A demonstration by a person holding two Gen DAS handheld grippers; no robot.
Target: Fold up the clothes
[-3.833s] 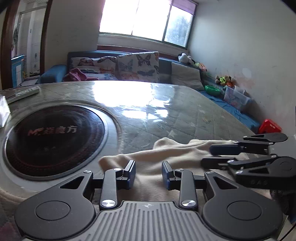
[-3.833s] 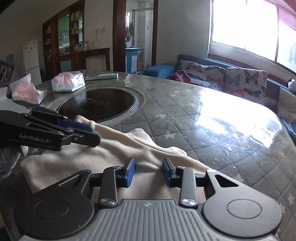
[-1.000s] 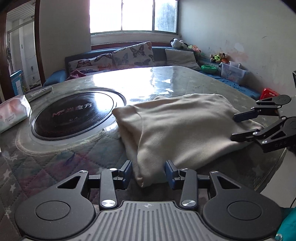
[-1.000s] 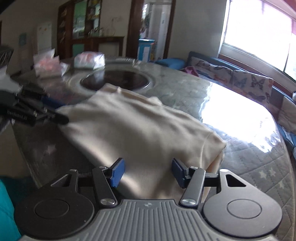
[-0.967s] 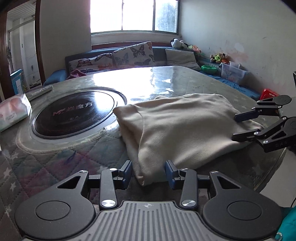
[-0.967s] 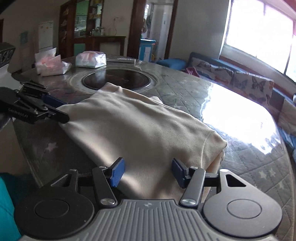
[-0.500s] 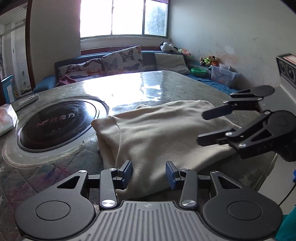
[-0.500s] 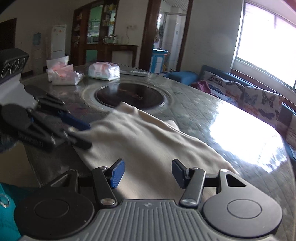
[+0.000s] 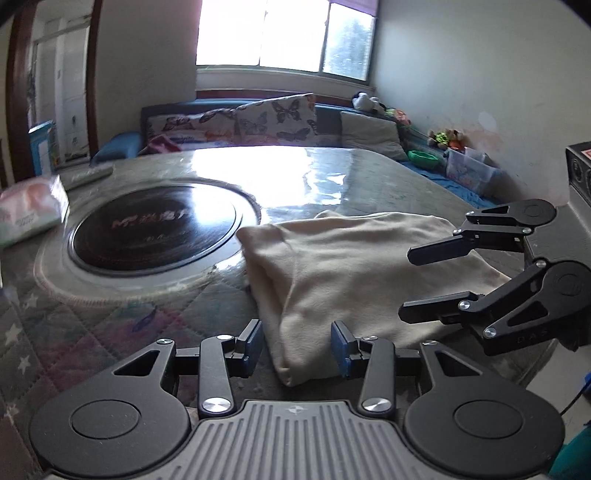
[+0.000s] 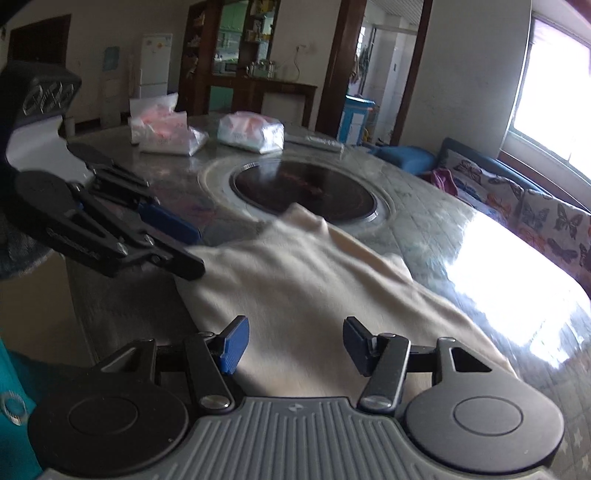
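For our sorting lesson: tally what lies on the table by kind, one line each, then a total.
Cream garment: 1
Tissue packs: 2
Remote: 1
Round black cooktop, set into the table: 1
Total: 5

This is a home, in the room where a family sits and eats. A blue sofa (image 9: 229, 110) with butterfly pillows (image 9: 275, 118) sits under a big window (image 9: 284, 35). Soft toys (image 9: 445, 137) lie by the wall. A white fridge (image 10: 155, 64) and a wooden cupboard (image 10: 240, 55) stand behind the round desk (image 9: 332, 173).
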